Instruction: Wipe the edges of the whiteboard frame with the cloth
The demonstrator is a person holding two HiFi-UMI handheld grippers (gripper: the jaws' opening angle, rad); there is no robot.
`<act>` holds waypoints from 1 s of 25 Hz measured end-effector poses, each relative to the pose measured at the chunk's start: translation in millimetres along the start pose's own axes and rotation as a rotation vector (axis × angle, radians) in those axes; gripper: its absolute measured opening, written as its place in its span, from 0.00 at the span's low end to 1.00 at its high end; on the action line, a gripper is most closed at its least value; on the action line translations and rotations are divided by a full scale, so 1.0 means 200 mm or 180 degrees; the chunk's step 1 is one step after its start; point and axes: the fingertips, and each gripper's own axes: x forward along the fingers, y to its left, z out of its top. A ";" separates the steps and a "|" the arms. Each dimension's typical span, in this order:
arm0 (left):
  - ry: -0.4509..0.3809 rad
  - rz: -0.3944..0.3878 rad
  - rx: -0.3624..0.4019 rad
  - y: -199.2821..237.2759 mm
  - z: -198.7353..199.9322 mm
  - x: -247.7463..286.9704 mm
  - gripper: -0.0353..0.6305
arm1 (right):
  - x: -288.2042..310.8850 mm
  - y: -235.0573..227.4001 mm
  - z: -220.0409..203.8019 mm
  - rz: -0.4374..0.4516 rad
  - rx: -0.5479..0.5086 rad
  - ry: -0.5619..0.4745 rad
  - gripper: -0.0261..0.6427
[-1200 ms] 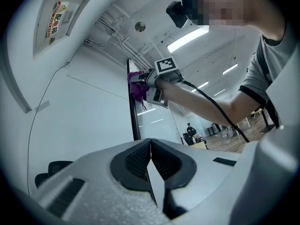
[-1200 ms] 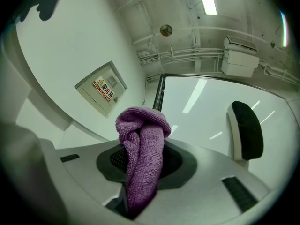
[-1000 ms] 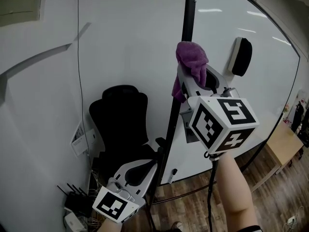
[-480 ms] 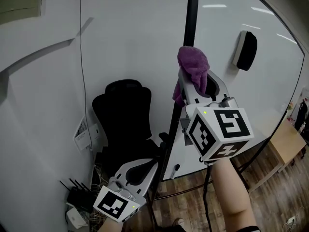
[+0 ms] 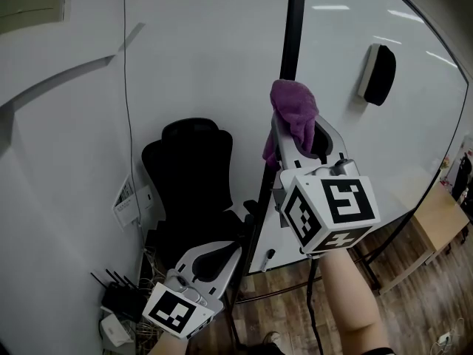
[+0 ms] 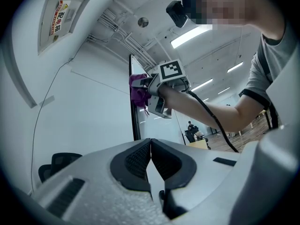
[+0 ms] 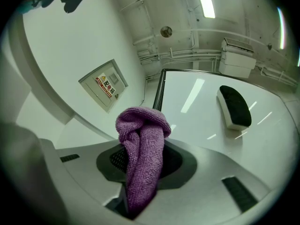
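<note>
A purple cloth is bunched between the jaws of my right gripper, which is shut on it and held up against the black left edge of the whiteboard frame. From the right gripper view the cloth rises out of the jaws, with the frame edge just behind it. My left gripper hangs low at the bottom left, shut with nothing in it; its view shows the jaws pressed together and the right gripper with the cloth up at the frame.
A black eraser clings to the whiteboard surface at upper right. A black office chair stands left of the frame by the white wall. Cables and small devices lie on the floor. A wooden table sits at right.
The right gripper with the cloth has slid slightly down along the frame's left edge. The left gripper has stayed put.
</note>
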 end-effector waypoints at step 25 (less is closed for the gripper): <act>0.0048 0.0083 -0.0089 0.01 -0.05 -0.06 0.08 | -0.14 0.06 -0.29 0.0008 0.0045 0.0174 0.20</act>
